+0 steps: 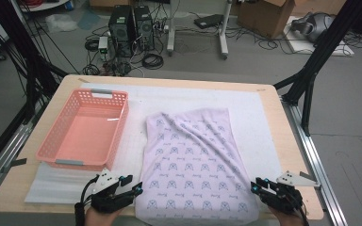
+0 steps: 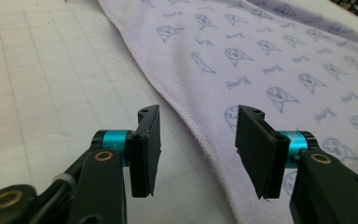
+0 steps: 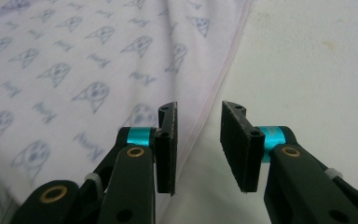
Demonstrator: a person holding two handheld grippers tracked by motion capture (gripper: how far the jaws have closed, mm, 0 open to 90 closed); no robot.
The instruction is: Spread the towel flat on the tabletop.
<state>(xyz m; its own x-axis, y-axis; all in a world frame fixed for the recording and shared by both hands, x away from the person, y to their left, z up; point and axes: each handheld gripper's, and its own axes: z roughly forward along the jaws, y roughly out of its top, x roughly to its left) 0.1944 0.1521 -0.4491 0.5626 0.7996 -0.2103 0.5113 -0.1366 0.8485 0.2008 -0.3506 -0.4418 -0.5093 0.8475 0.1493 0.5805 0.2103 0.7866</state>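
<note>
The cloth's (image 1: 195, 162) near edge and both hands run off the high view's bottom.

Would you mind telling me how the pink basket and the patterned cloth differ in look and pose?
The pink basket is a rigid, perforated box standing upright on the white mat; the patterned cloth is soft and lies spread flat, with wrinkles near its far end. The basket is plain pink; the cloth is pale lilac with small blue prints. The basket sits left, the cloth centre. Both rest on the mat.

Patterned cloth (image 1: 195, 160) flat; left tool (image 1: 135, 186), right tool (image 1: 256, 187) at near corners.
</note>
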